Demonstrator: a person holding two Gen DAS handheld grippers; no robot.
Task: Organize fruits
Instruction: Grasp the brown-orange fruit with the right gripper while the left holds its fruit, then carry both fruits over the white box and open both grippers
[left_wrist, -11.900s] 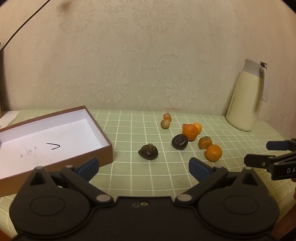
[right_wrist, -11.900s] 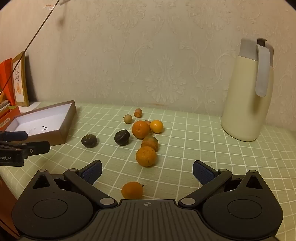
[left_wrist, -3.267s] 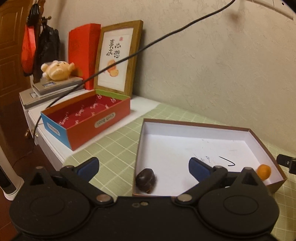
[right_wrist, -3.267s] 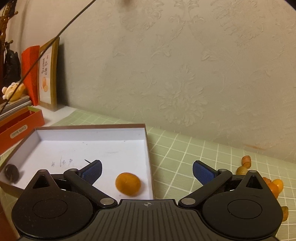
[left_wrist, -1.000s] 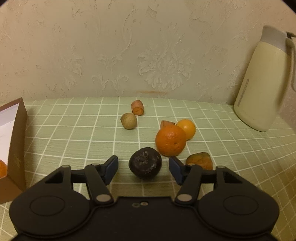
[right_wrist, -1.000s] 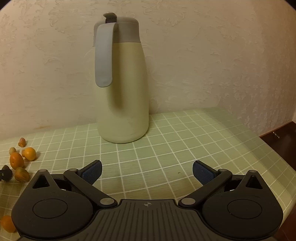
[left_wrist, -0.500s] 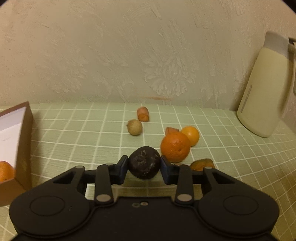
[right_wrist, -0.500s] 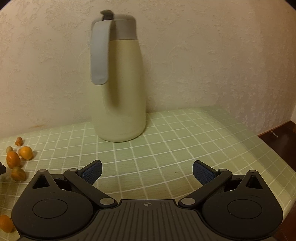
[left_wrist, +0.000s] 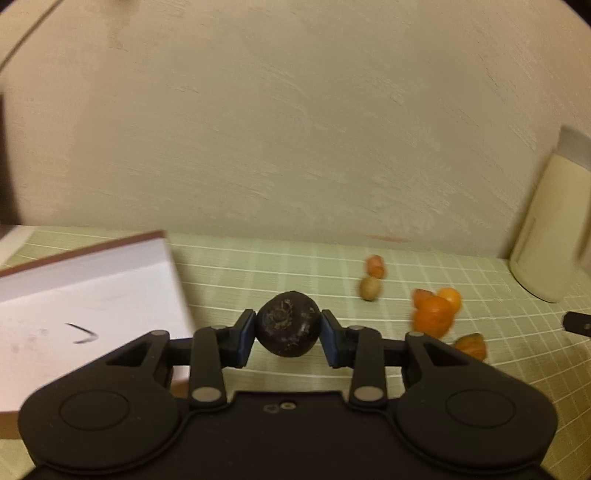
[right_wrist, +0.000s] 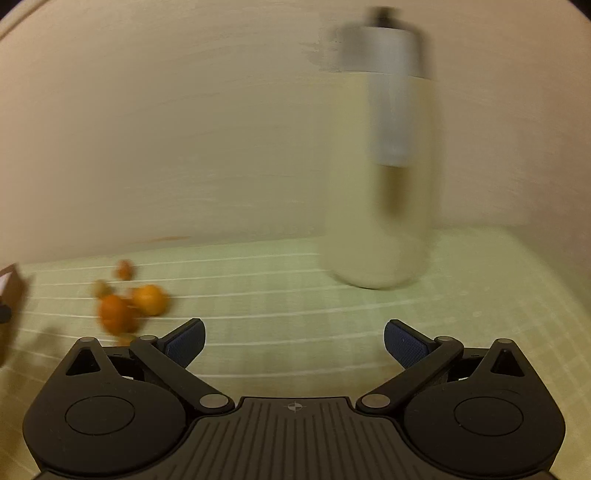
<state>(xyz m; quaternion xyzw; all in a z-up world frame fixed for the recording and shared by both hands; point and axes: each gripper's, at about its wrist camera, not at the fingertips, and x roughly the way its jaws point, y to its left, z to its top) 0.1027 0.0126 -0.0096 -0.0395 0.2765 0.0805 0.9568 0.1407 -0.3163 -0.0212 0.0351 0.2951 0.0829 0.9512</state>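
Observation:
My left gripper (left_wrist: 288, 338) is shut on a dark round fruit (left_wrist: 288, 325), lifted off the green checked tablecloth. The brown box with a white inside (left_wrist: 92, 295) lies just to its left. On the cloth to the right remain a large orange (left_wrist: 433, 315), a smaller orange (left_wrist: 450, 297), a brownish fruit (left_wrist: 471, 345), a tan round fruit (left_wrist: 370, 288) and a small reddish piece (left_wrist: 375, 266). My right gripper (right_wrist: 294, 343) stands open over bare cloth, with the blurred oranges (right_wrist: 129, 308) off to its left.
A cream thermos jug (right_wrist: 380, 177) stands at the back right near the wall, also seen as the jug (left_wrist: 546, 236) in the left wrist view. A black tip of the other gripper (left_wrist: 578, 323) shows at the right edge. The wall closes the back of the table.
My left gripper closed on the dark fruit, lifted it and swung left, so the box has come into view. The right view has swung left, bringing the oranges closer; both views are blurred.

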